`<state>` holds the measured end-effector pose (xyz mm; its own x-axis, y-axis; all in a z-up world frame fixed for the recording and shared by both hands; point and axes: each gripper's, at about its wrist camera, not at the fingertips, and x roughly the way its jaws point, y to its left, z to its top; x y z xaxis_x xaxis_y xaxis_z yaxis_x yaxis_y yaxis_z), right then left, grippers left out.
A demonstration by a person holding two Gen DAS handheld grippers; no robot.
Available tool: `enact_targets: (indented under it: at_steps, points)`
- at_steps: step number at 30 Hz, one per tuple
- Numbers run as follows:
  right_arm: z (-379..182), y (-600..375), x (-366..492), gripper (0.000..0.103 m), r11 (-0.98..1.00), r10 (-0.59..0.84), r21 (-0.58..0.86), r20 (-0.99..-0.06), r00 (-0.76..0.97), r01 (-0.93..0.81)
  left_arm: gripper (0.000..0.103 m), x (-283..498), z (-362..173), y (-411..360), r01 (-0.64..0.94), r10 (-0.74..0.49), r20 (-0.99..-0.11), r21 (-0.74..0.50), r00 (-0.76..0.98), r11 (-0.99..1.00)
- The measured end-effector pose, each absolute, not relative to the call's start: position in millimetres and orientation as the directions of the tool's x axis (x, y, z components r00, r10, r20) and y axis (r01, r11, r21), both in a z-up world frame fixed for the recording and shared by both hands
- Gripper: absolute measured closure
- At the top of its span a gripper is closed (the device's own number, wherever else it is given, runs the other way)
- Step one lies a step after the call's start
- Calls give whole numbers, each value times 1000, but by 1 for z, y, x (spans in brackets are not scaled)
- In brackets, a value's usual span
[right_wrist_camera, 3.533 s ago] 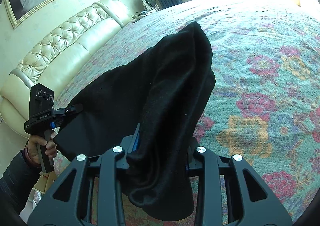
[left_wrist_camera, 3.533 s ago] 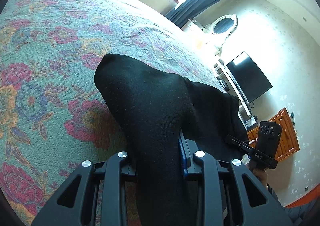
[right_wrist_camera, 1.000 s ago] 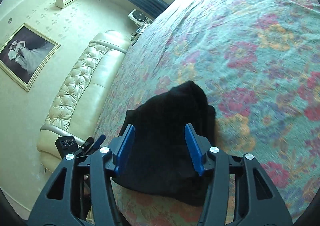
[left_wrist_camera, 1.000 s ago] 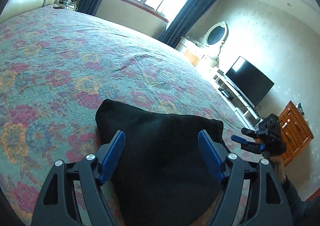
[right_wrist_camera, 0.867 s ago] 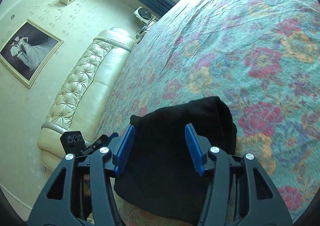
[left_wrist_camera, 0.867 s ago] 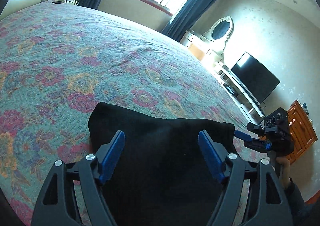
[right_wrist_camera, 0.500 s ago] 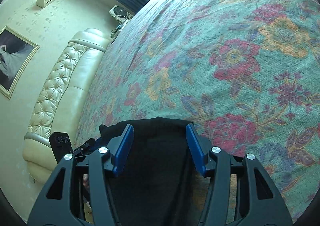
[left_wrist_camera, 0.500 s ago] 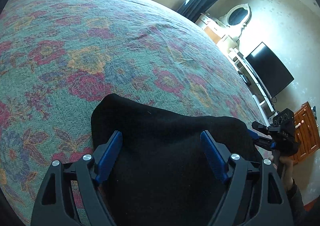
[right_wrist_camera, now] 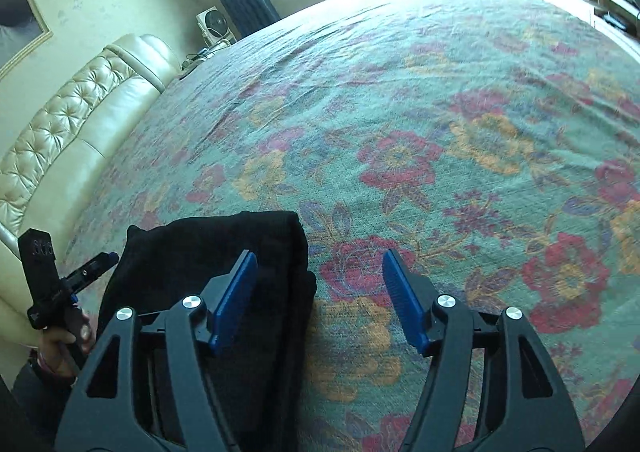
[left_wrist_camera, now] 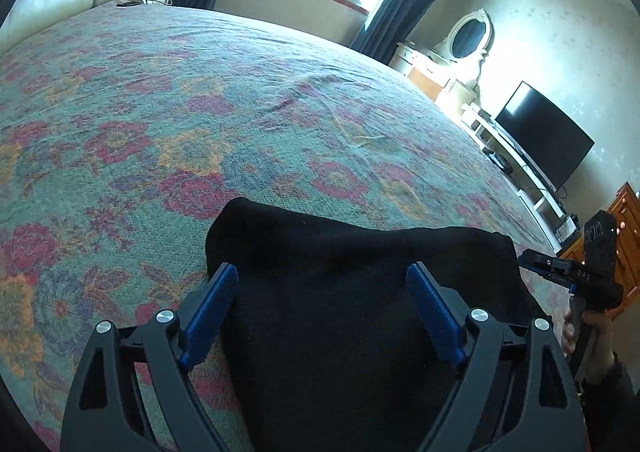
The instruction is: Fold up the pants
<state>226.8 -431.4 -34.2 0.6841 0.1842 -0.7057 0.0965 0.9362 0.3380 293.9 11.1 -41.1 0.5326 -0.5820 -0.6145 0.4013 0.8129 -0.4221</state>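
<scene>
Your pants (left_wrist_camera: 340,312) lie folded on the bedspread (left_wrist_camera: 200,111). Your left gripper (left_wrist_camera: 324,284) has just opened wide above them, pads clear; your right gripper (right_wrist_camera: 320,280) has too, beside their edge. Lift both straight off without snagging cloth.

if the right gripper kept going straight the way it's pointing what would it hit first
Probably the floral bedspread: the right gripper is open, tilted down at bare cover, with the folded black pants off to its left side. Depth is hard to judge.
</scene>
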Motion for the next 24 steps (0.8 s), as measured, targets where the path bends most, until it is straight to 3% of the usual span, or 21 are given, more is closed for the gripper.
enact_targets:
  at_steps: [6, 12, 18, 21, 24]
  points:
    - [-24, -416, 197, 32, 970, 77, 211, -733, 676, 118, 18, 259, -41, 38, 350, -567, -587, -449, 578, 822]
    - [-28, -404, 166, 32, 979, -8, 127, -749, 662, 156, 18, 220, -55, 64, 272, -522, -619, -456, 587, 847]
    - [-21, -388, 122, 30, 980, -69, 78, -728, 682, 183, 18, 170, -54, 67, 238, -452, -647, -394, 614, 888]
    - [-16, -377, 98, 22, 980, -98, 53, -707, 700, 191, 18, 143, -46, 58, 237, -429, -638, -367, 639, 900]
    - [-16, -365, 74, 22, 982, -94, 55, -688, 720, 181, 18, 121, -36, 46, 240, -422, -616, -359, 665, 902]
